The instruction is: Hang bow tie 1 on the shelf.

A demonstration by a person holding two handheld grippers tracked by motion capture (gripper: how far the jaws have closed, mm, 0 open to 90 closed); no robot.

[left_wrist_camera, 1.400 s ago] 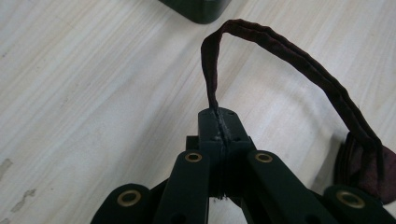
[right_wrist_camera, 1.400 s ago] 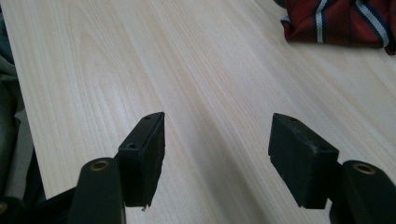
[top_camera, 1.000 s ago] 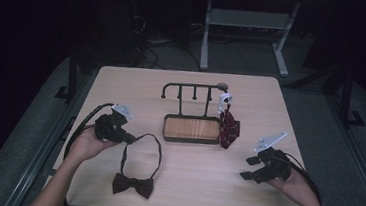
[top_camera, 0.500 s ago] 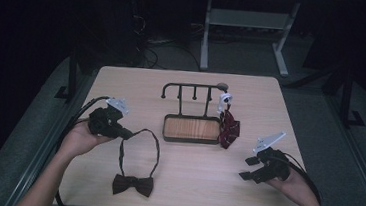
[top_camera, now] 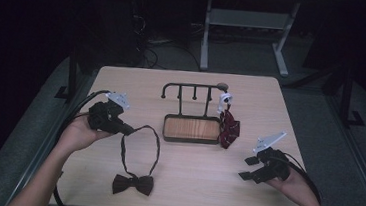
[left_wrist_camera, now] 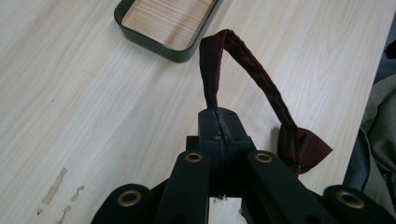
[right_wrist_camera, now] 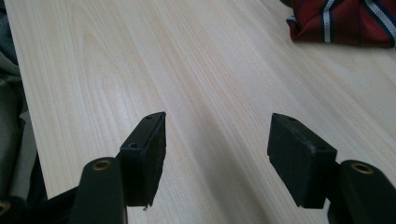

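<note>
- The bow tie lay at the near left of the table, its knot flat on the wood and its strap rising in a loop toward the far left.
- In the left gripper view the dark red strap arched up from the bow and ran down into the jaws.
- The left gripper was clamped on the strap, jaws pressed together with the band pinched between them, at the left side of the table.
- A tray with a wooden floor sat mid-table, just right of the strap's loop and apart from it.
- A black rack stood at the far edge of the tray.
- A red striped tie hung from the rack's right end, its folds touching the tray's right side.
- The right gripper was at the near right, well apart from the bow tie, its jaws spread wide with nothing between them above bare wood.
</note>
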